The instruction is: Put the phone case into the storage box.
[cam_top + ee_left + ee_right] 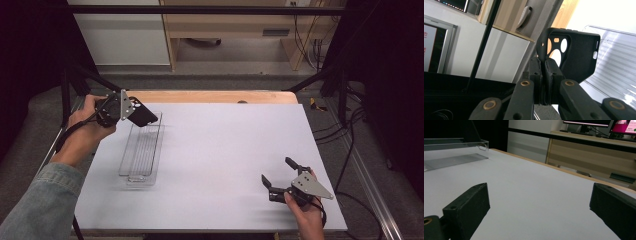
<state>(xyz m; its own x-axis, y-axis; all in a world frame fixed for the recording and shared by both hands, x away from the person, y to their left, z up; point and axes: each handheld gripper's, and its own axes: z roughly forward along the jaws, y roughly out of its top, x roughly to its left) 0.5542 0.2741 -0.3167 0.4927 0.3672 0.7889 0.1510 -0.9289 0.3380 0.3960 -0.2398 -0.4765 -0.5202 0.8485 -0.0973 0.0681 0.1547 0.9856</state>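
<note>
My left gripper (129, 113) is shut on the edge of a black phone case (142, 115) and holds it in the air over the far end of a clear plastic tray (141, 150). In the left gripper view the jaws pinch the case (579, 57) by its rim near the camera cut-outs, with the tray (616, 65) behind it. My right gripper (280, 172) rests low at the front right of the white table (225, 150), open, nothing between its fingers (469, 205). The tray (454, 157) lies far off to its left.
A wooden strip (210, 96) runs along the table's far edge. Black frame bars (320, 75) stand at both far corners. Cables (350, 130) trail on the floor to the right. A wooden cabinet (230, 25) stands beyond the table.
</note>
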